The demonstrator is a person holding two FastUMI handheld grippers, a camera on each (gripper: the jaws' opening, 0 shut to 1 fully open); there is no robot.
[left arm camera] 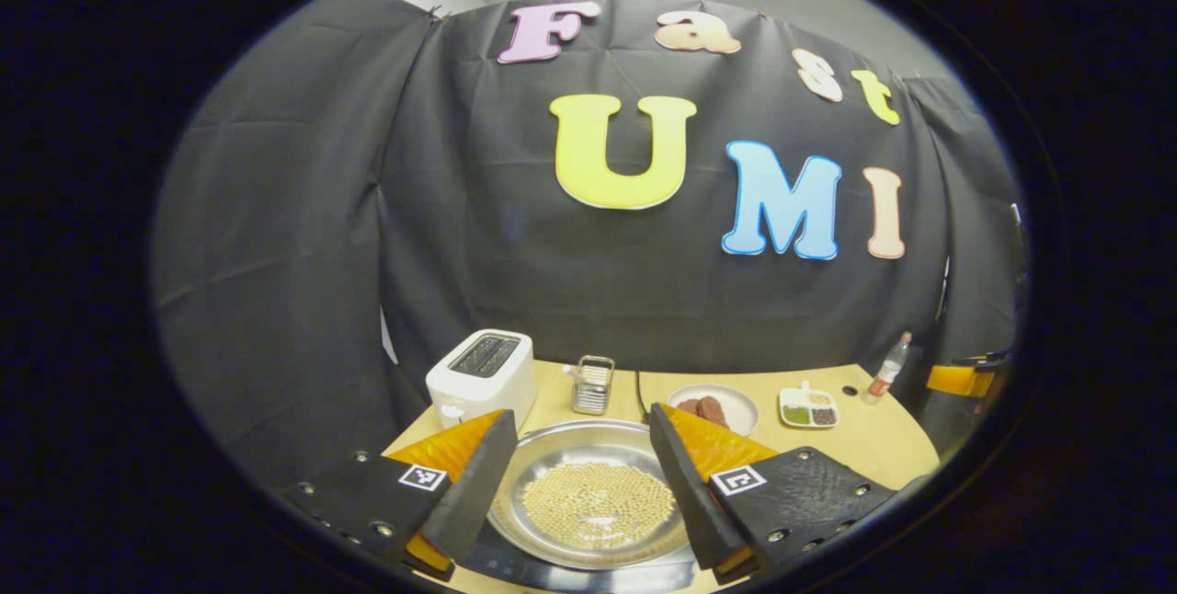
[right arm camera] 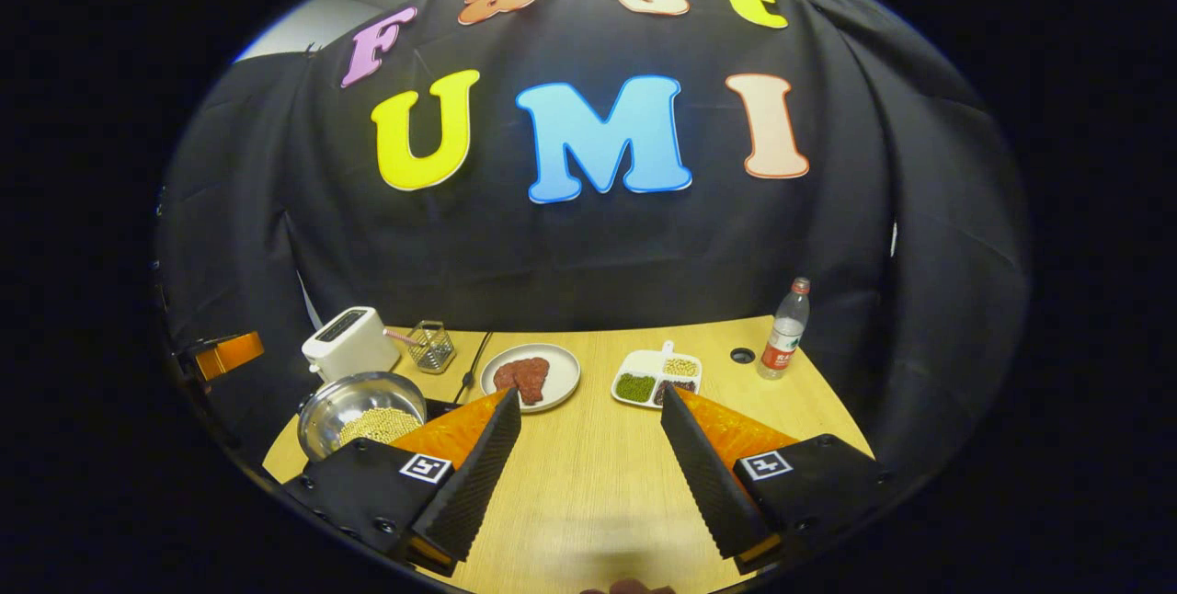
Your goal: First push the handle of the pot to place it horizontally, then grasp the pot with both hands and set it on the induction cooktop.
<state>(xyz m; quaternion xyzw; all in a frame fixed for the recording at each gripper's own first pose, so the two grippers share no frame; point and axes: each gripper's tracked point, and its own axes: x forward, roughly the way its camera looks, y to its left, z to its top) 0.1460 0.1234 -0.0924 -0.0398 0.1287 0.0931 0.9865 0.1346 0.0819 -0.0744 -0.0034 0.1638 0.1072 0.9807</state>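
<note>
Where the left gripper [left arm camera: 579,493] hangs over the near left part of the wooden bench [left arm camera: 864,442], its two fingers stand wide apart with nothing between them but air, and the steel pot [left arm camera: 588,493] shows in the gap below, its round rim reaching close to both fingers without a visible touch. The pot holds a heap of small pale beans [left arm camera: 598,502] and sits on the dark glass induction cooktop [left arm camera: 570,571], whose edge shows just under the pot's near rim; the pot's handle cannot be made out in the left gripper view. Behind the pot stand a white toaster [left arm camera: 483,378] and a small wire basket [left arm camera: 593,384], with a black cable [left arm camera: 638,392] running down between the basket and a white plate of brown meat pieces [left arm camera: 715,410]. Farther right lie a white divided dish [left arm camera: 807,408] of green, pale and dark grains and a plastic bottle with a red cap [left arm camera: 890,366]. In the right gripper view, the right gripper [right arm camera: 588,484] is also spread open and empty, held over bare bench [right arm camera: 598,474] well to the right of the pot [right arm camera: 360,415], which appears at the left beside the toaster [right arm camera: 351,343]. The plate [right arm camera: 531,376], the divided dish [right arm camera: 658,378] and the bottle [right arm camera: 784,332] stand beyond its fingers.
</note>
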